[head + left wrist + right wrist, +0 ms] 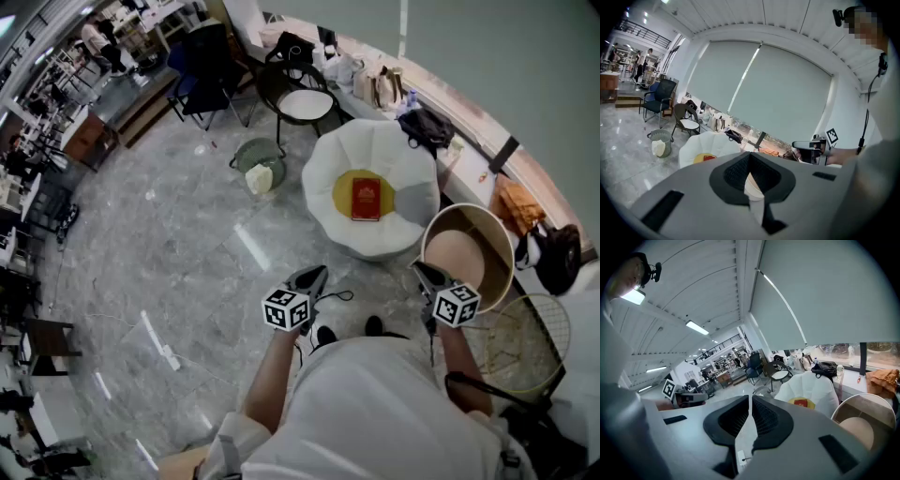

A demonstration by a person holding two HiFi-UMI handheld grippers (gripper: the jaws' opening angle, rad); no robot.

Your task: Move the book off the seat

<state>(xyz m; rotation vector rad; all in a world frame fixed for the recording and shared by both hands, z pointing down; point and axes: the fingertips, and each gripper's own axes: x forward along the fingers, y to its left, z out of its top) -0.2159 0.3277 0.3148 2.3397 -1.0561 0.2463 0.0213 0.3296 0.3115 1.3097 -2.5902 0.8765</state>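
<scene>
Book [366, 199] flat on seat [412, 202], ahead of both closed, empty grippers; right gripper [427, 275] slightly nearer than left gripper [315, 277].

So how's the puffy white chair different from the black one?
The white chair is wide and puffy; the black chair has a thin frame. The white chair holds a red book; the black chair's seat is bare. Both stand on the grey floor.
</scene>
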